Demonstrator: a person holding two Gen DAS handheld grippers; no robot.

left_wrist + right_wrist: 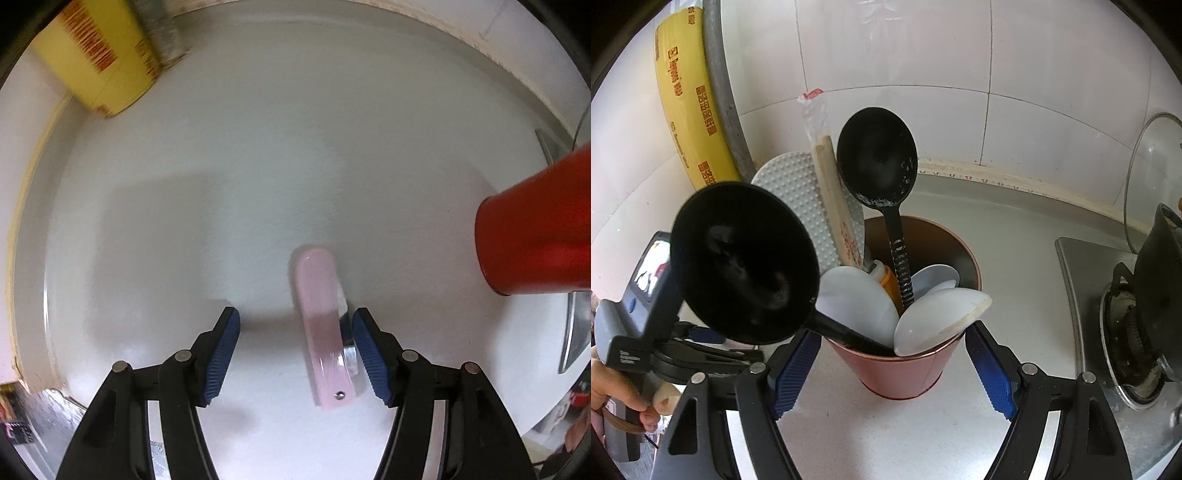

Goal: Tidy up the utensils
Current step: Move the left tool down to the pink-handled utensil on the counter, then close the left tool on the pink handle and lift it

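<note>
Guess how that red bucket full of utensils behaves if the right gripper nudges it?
Probably tippy: the red bucket narrows toward its base, and the tall black ladle and rice paddle stand well above its rim. It may also slide on the smooth counter.

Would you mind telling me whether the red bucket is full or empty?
Nearly full: ladles, white spoons and chopsticks crowd the bucket, sticking out above its rim.

A home kitchen: tiled wall, gas stove bearing a black pot, glass lid, red utensil bucket on the counter.
</note>
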